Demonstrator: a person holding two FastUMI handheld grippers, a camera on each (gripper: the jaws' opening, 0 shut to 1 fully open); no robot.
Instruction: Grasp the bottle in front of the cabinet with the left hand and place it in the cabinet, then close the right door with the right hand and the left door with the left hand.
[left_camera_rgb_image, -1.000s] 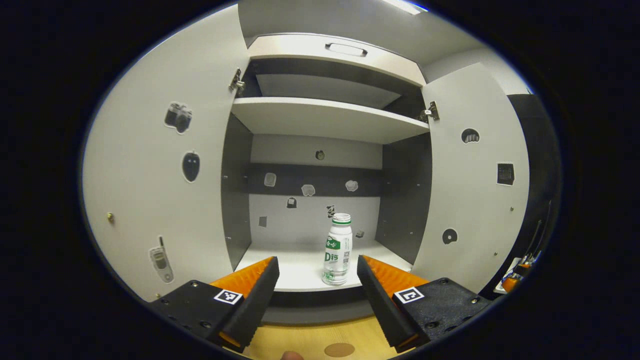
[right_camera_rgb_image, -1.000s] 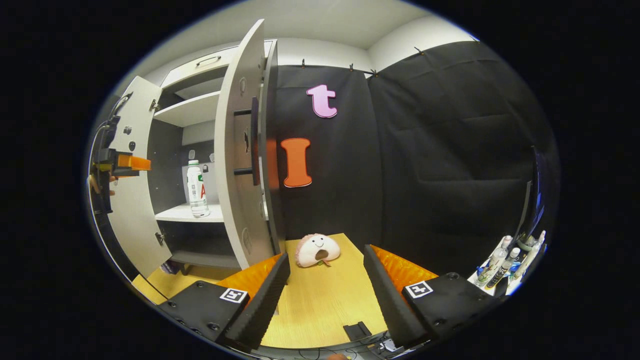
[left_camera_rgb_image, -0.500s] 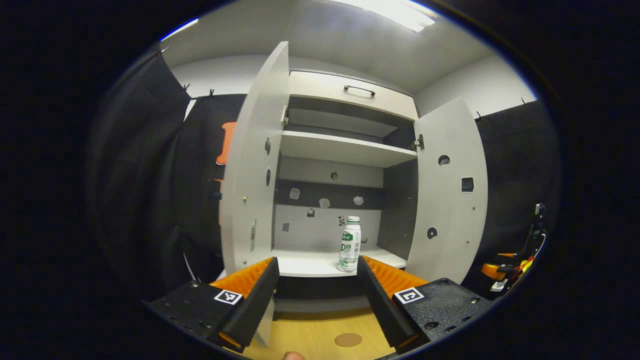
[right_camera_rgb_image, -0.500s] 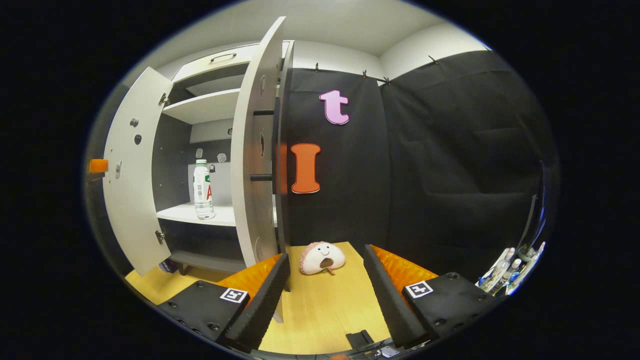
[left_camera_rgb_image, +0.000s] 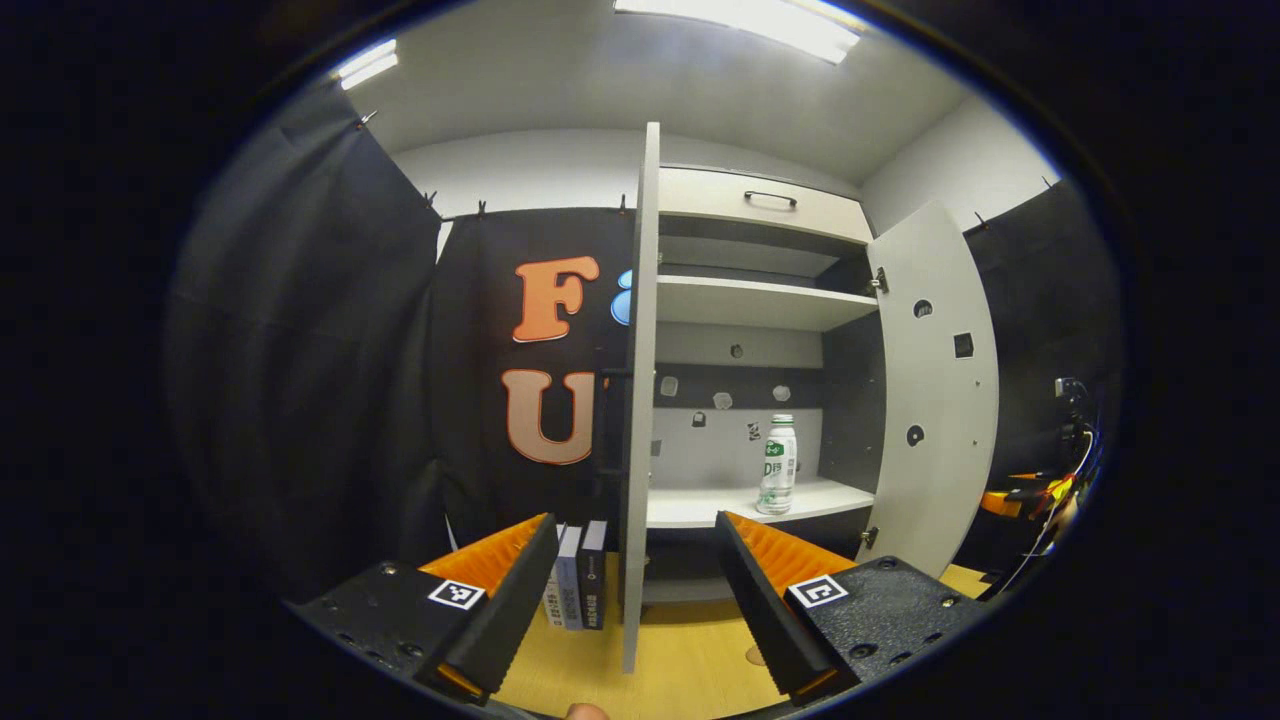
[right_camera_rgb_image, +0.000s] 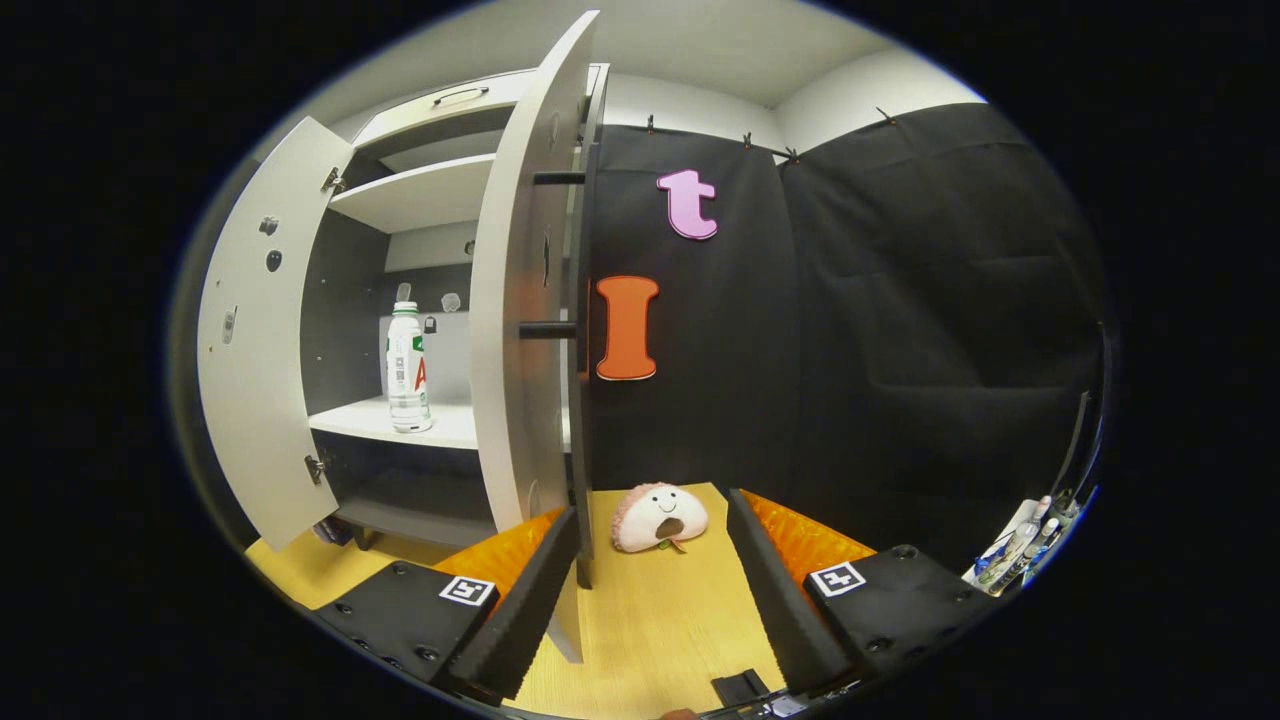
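The bottle (left_camera_rgb_image: 777, 464) already stands upright on the cabinet's lower shelf (left_camera_rgb_image: 700, 507), at one o'clock from the left claw (left_camera_rgb_image: 632, 580), while both doors hang open and both claws, right claw (right_camera_rgb_image: 655, 585) included, gape empty.

bottle (left_camera_rgb_image: 777, 464) upright on shelf (left_camera_rgb_image: 720, 505)

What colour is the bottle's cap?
White, above a green label on the bottle; best seen in the right gripper view.
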